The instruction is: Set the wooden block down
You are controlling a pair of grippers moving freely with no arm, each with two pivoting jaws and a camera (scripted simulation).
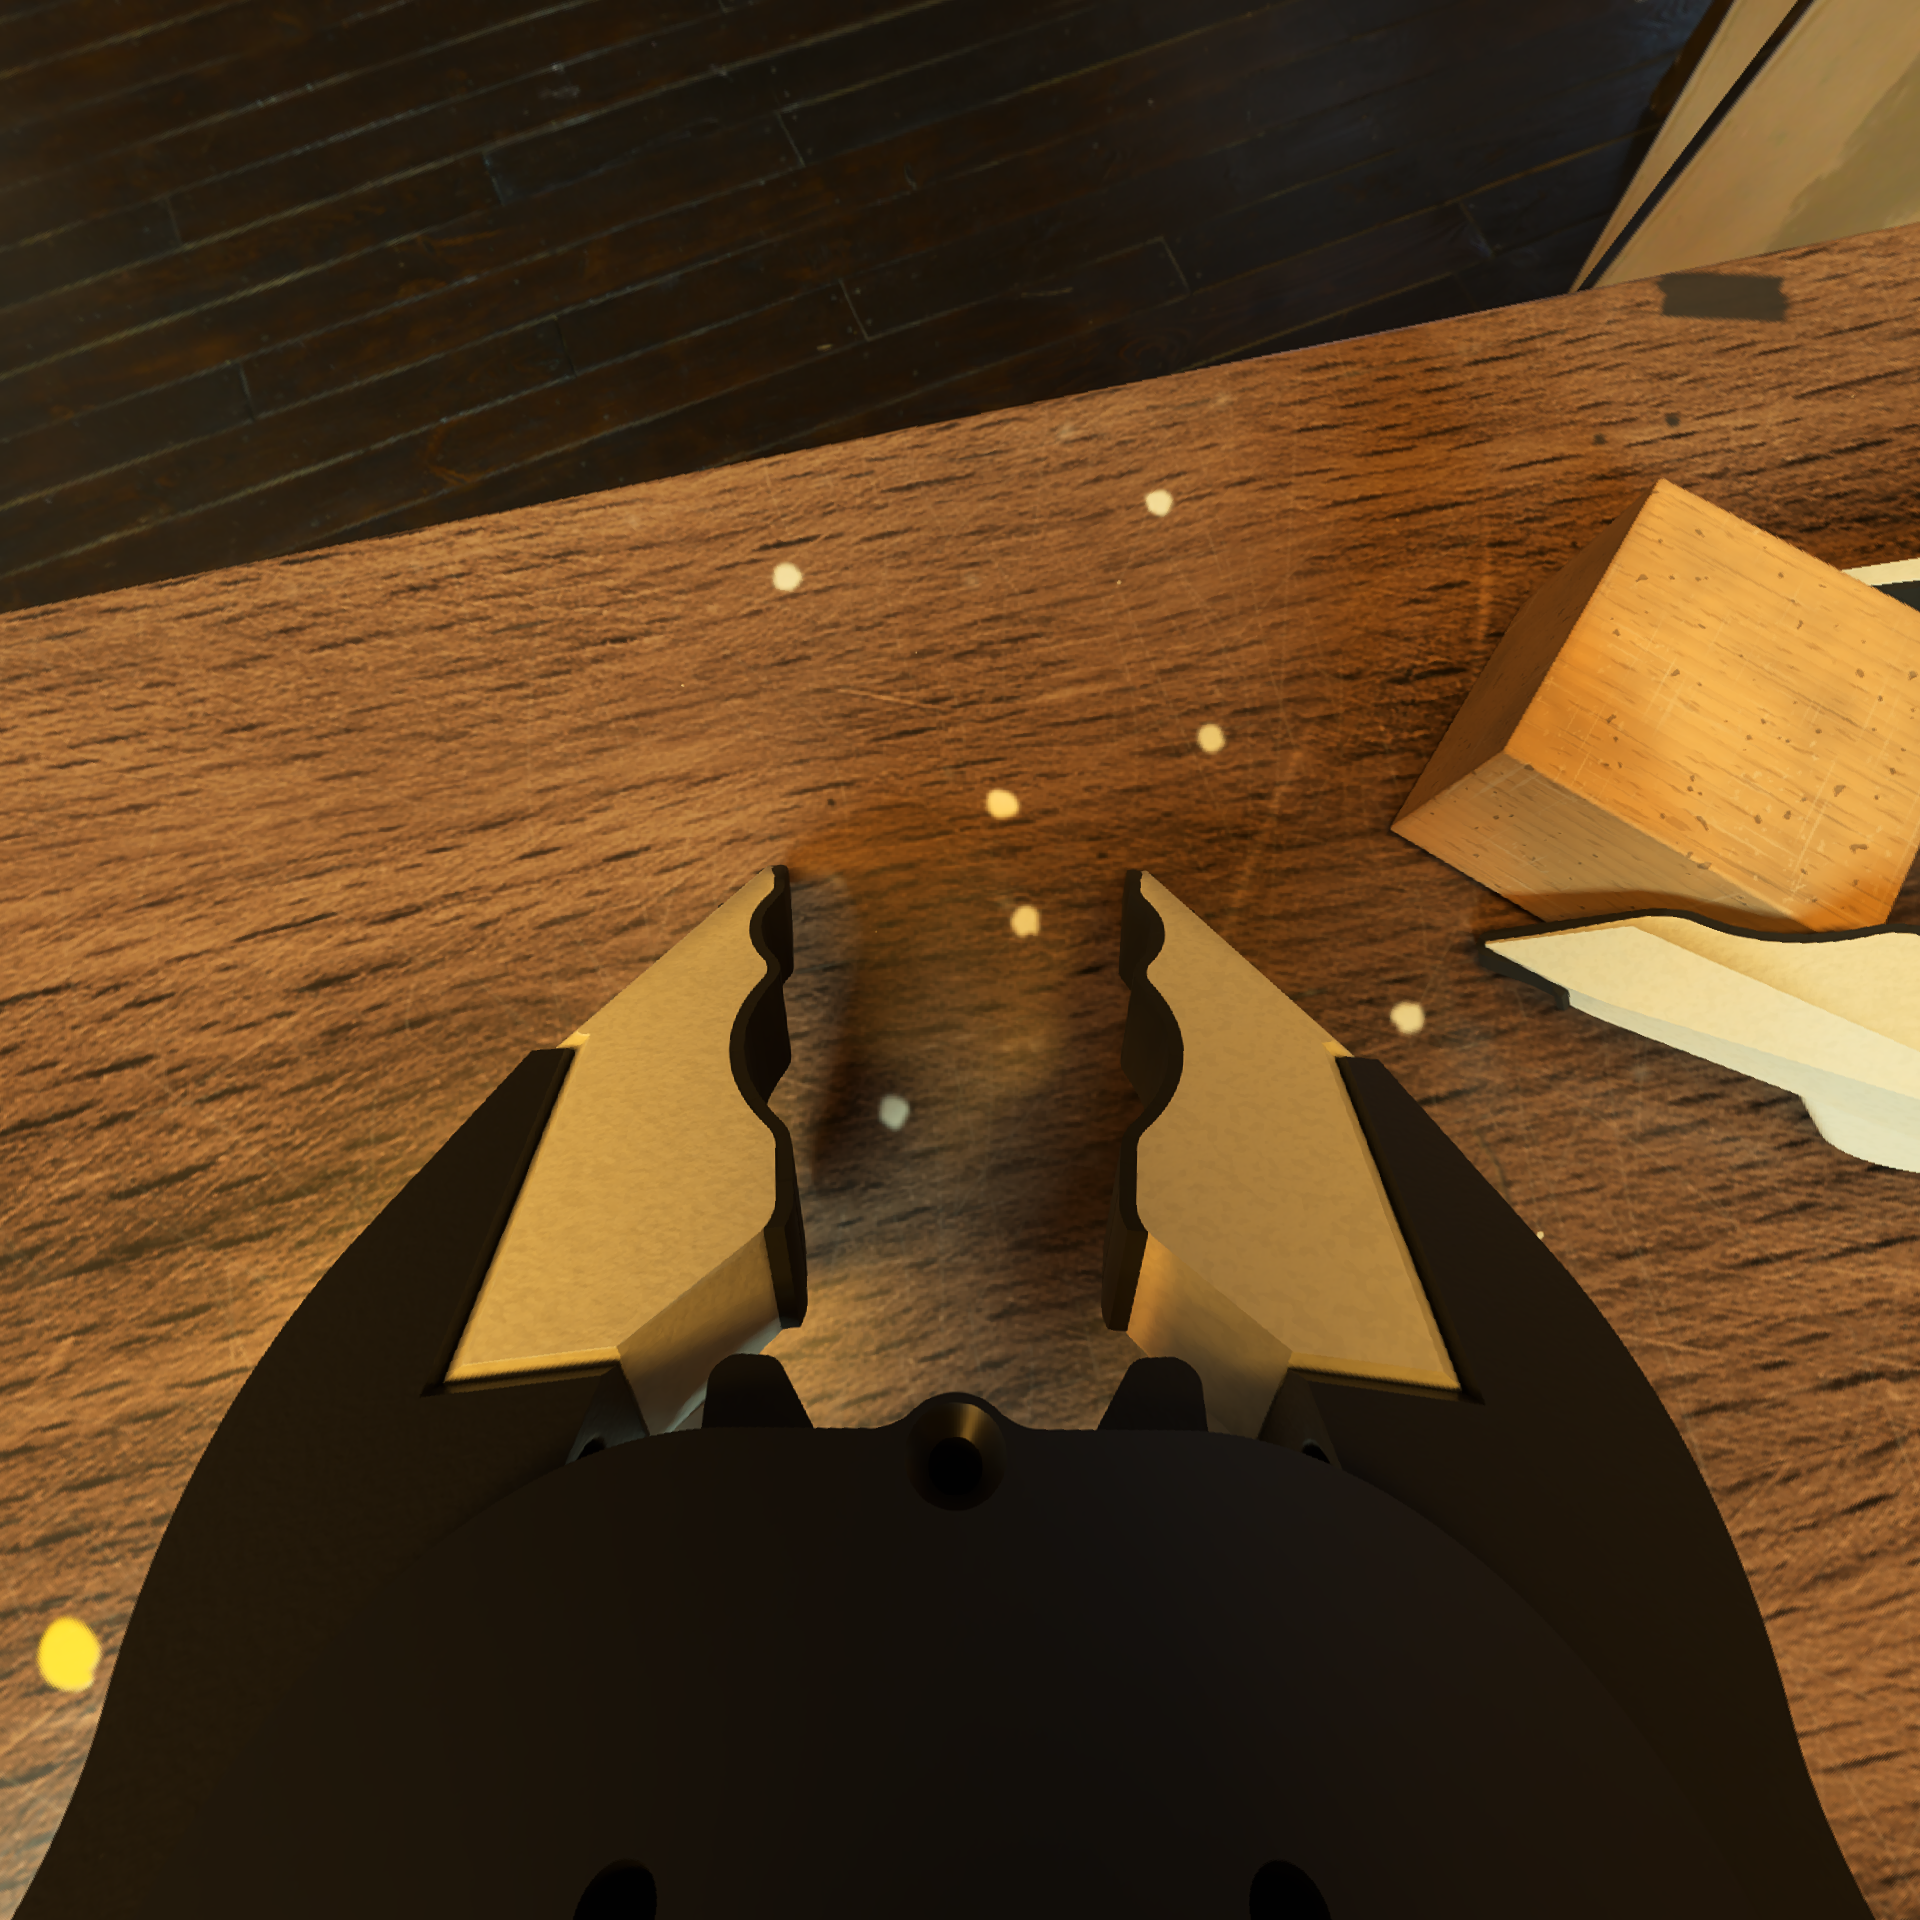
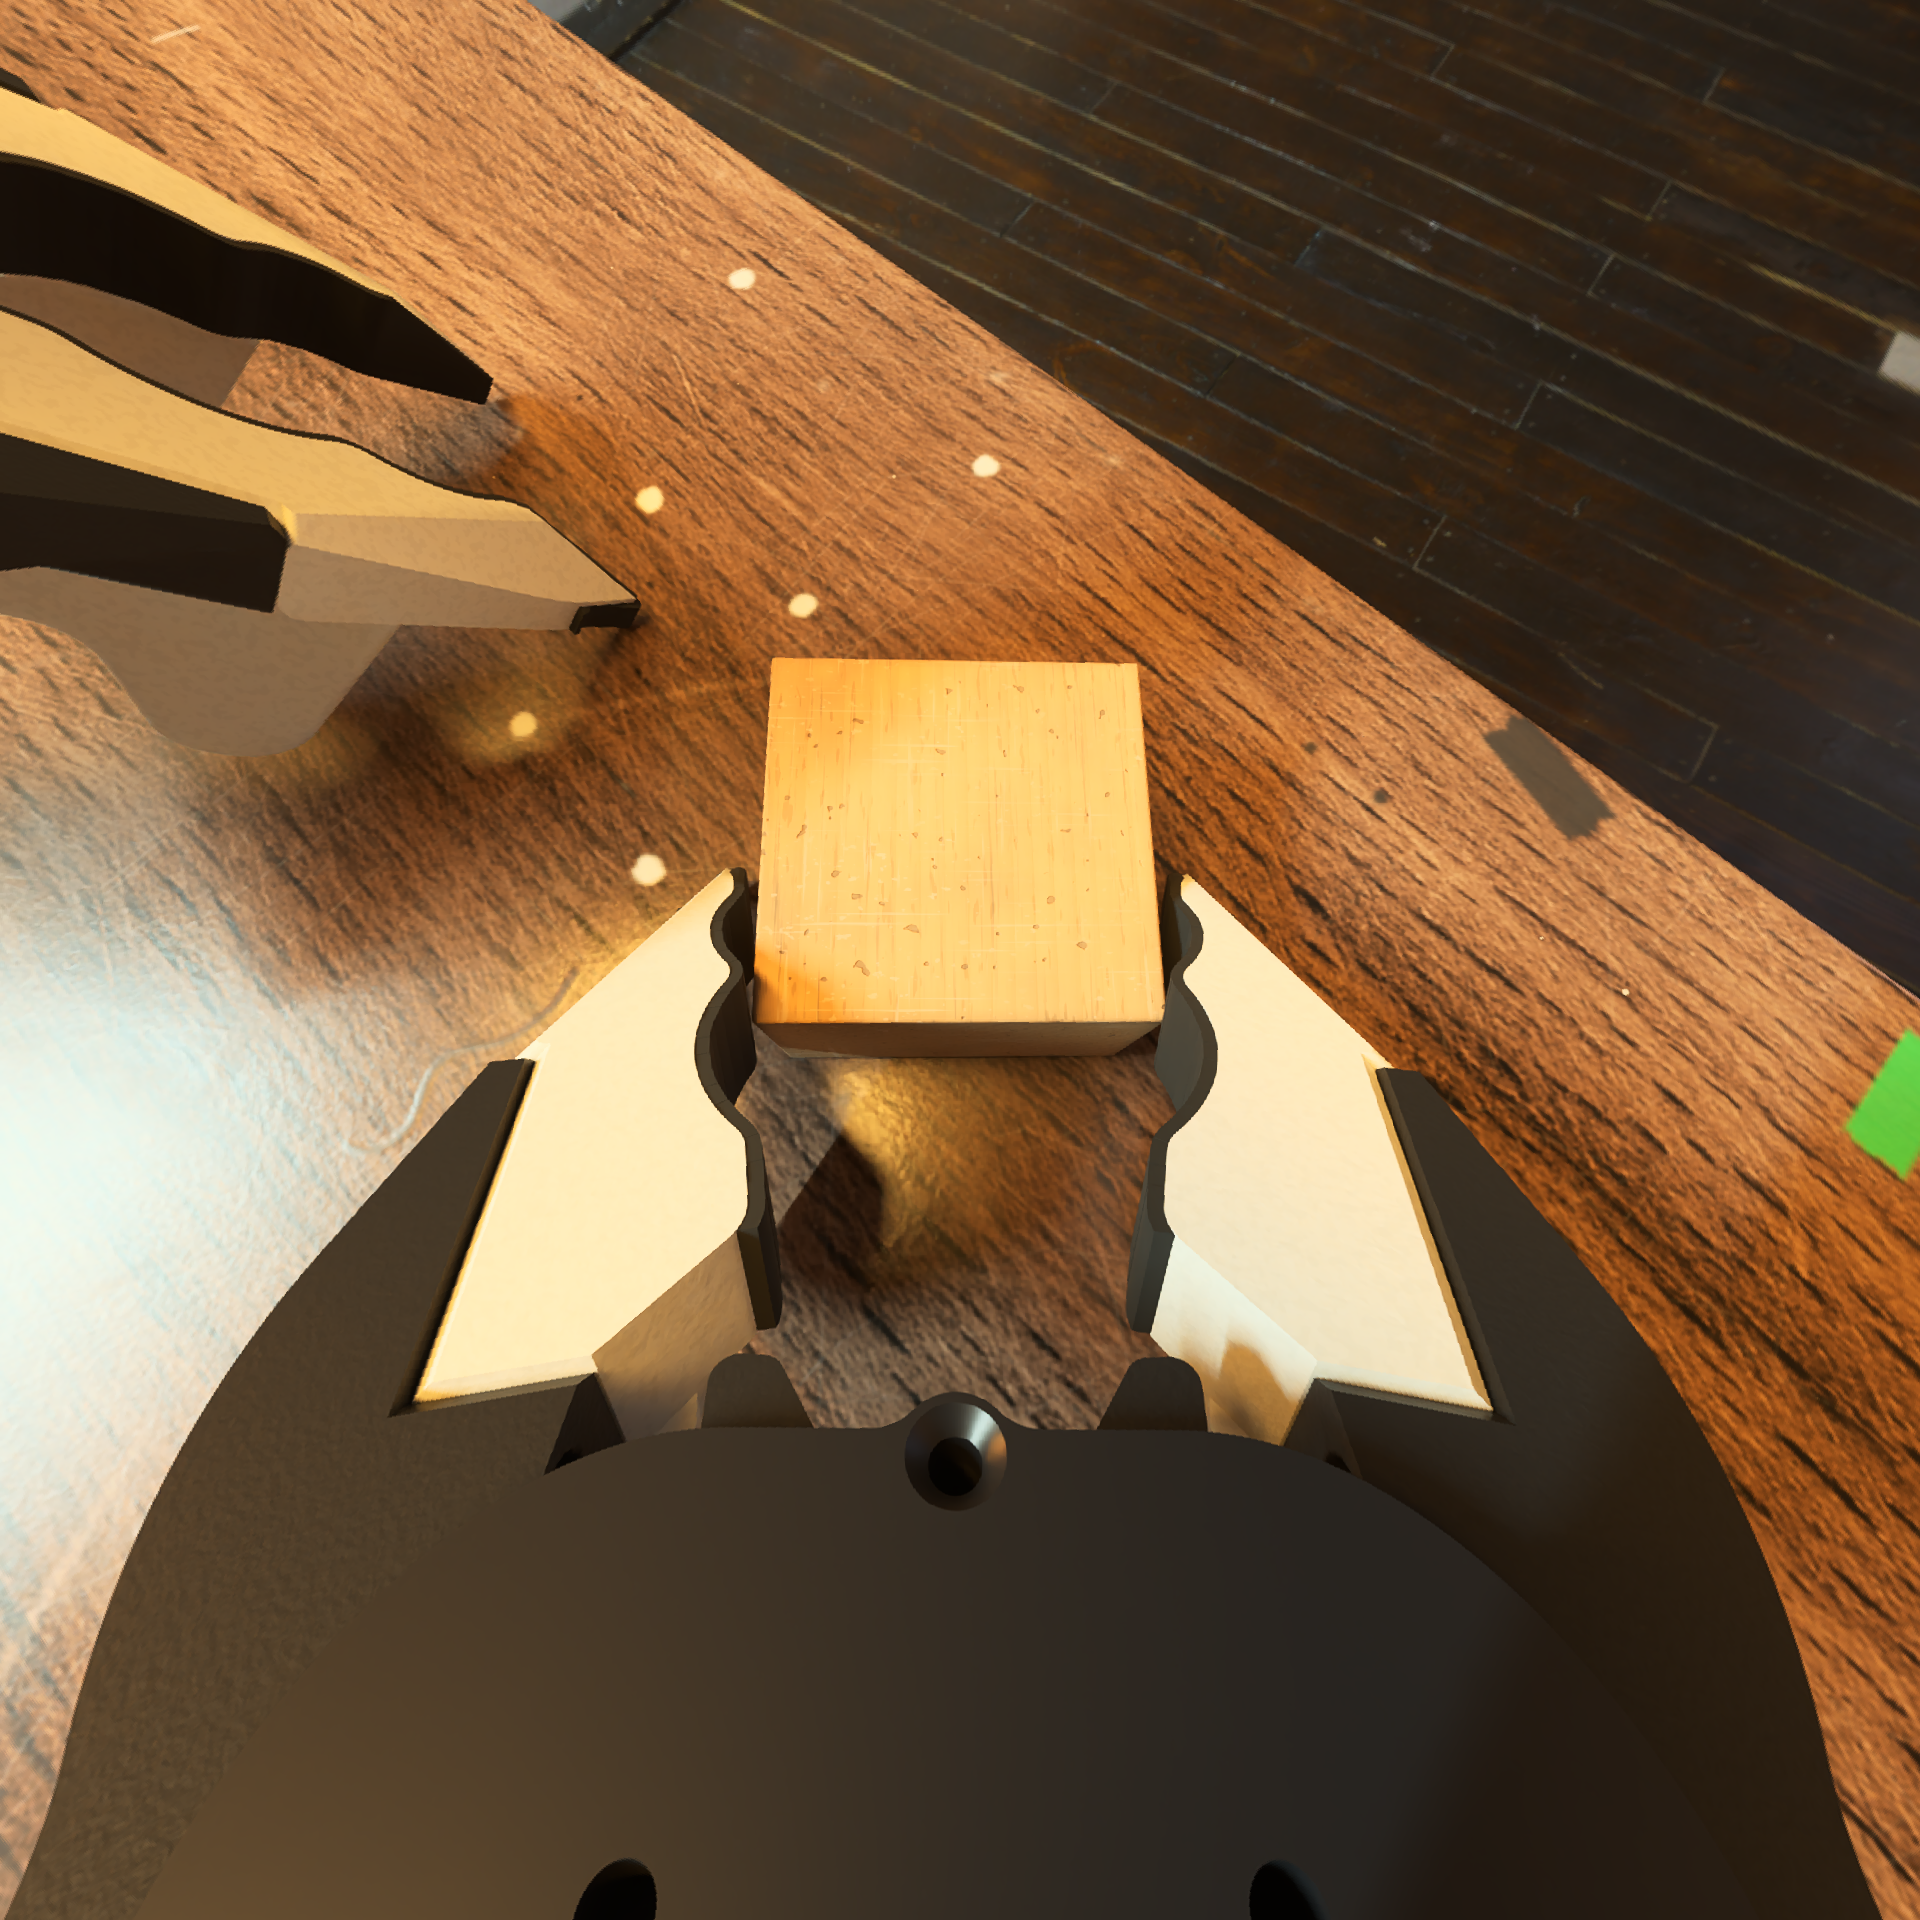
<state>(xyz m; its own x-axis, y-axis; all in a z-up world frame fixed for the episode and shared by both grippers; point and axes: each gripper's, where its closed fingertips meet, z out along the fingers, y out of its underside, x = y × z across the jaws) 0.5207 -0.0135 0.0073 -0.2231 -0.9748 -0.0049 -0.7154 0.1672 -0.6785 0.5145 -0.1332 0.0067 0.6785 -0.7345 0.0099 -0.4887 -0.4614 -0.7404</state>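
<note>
Firstly, the left wrist view looks down along the left gripper [image 1: 956,883], whose two tan fingers with dark wavy inner edges rise from the lower centre of the frame. They stand apart with nothing between them, only the brown wooden bench [image 1: 416,831] showing in the gap. Pale round spots [image 1: 1002,804] dot the bench ahead of the fingertips. At the right edge, a little above the middle, sits the wooden block [image 1: 1704,717], a light orange-tan cube seen corner-on. A pale finger of the right gripper [image 1: 1704,977] reaches in from the right edge just below it, and a sliver of the other finger shows behind it. Dark plank floor [image 1: 623,208] fills the upper part of the frame beyond the bench edge.

Next, the right wrist view shows the right gripper [image 2: 956,883] from the lower centre, clamped on the wooden block [image 2: 956,842], which sits at the centre of the frame with one finger against each side. Whether the block's underside touches the bench [image 2: 1351,831] cannot be told. The left gripper [image 2: 561,509] enters from the upper left, fingers parted and tips close to the bench. A green patch [image 2: 1891,1101] lies at the right edge, a dark patch [image 2: 1548,774] above it, and dark floor [image 2: 1455,208] fills the upper right.
</note>
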